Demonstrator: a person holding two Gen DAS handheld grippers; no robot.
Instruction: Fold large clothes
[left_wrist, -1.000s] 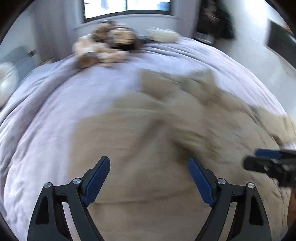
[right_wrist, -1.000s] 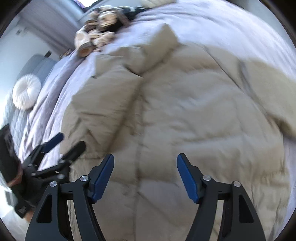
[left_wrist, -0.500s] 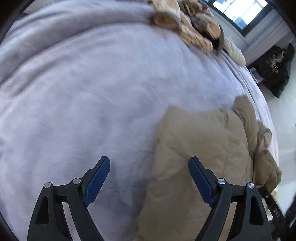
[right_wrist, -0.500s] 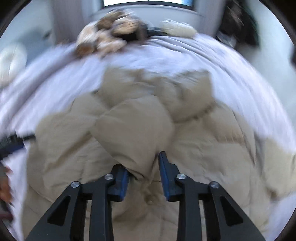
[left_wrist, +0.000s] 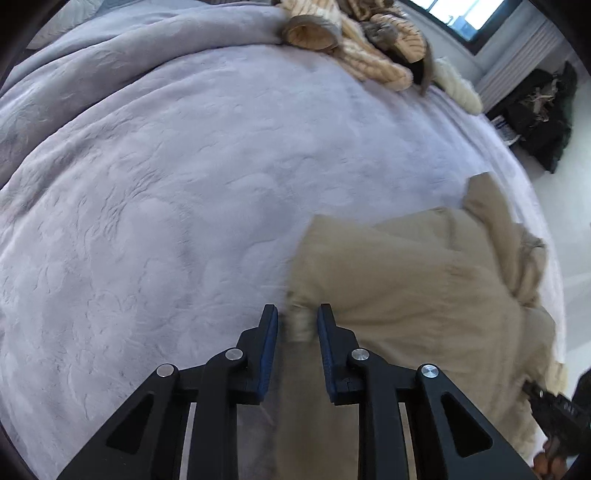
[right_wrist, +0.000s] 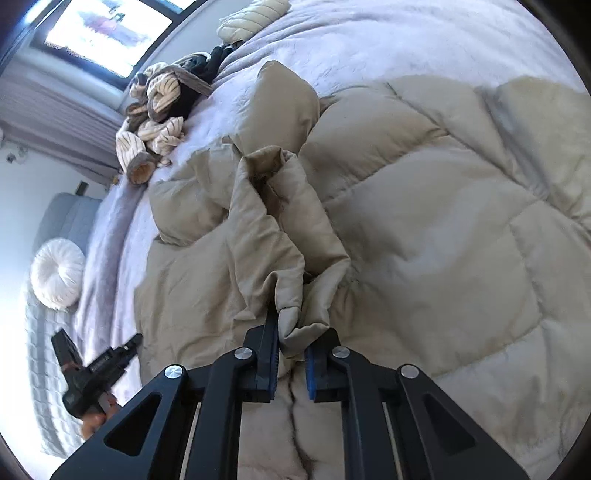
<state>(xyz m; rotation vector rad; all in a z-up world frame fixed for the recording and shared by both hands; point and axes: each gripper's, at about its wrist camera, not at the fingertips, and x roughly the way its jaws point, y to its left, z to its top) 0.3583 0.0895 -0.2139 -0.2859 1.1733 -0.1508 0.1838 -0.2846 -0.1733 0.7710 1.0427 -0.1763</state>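
Beige puffer coat (right_wrist: 424, 229) spread over the lilac bedspread (left_wrist: 166, 221), pinched at two points.

Nearest, the right gripper (right_wrist: 291, 347) has just been closing and now clamps a raised fold of the coat's quilted shell, the cloth bunched between its blue pads. The left gripper (left_wrist: 297, 325) has likewise just closed in; an edge of the coat sits between its pads, which look to press on it, though blur makes the contact hard to read. Judging by its puffed panels, the coat should be light, soft and limp, with a smooth shell that may slip, so hems, seams and sleeve ends are the surest holds. Beyond the coat, toward the window, a pile of striped clothes (right_wrist: 159, 122) lies on the bedspread, well apart from the coat.
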